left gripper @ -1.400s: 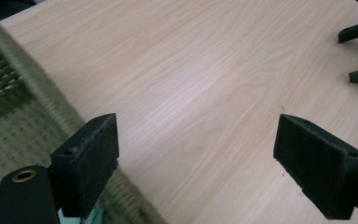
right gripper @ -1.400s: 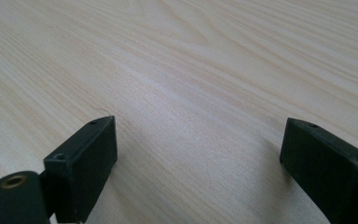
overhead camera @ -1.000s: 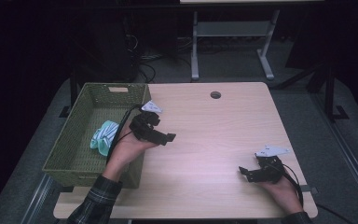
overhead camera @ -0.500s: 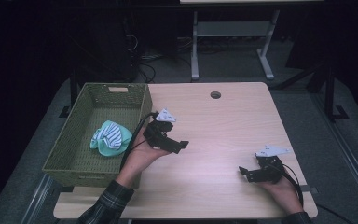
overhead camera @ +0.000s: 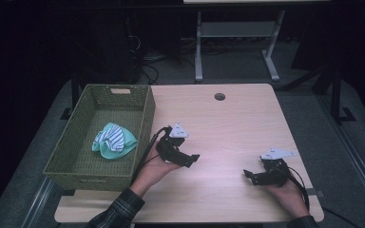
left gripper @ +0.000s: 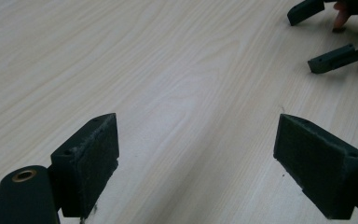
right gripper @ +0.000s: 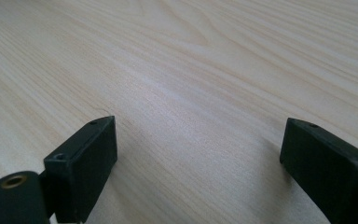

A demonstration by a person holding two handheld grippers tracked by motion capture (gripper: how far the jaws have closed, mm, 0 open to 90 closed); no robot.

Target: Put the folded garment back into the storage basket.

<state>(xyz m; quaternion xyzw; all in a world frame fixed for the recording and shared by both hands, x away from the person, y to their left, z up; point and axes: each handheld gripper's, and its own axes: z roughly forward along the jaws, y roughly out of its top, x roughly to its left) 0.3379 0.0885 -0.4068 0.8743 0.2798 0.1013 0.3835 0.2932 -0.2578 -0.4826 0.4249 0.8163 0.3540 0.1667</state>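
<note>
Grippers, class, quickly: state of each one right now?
Left gripper: open, holding nothing, over the bare table.
Right gripper: open, holding nothing, low over the table.

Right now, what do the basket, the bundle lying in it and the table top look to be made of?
Basket: olive-green woven wicker or plastic weave, judging by its gridded walls. Bundle: soft fabric, crumpled, mint green with a striped part. Table top: pale wood or wood-look laminate, matte, with visible grain lines.
</note>
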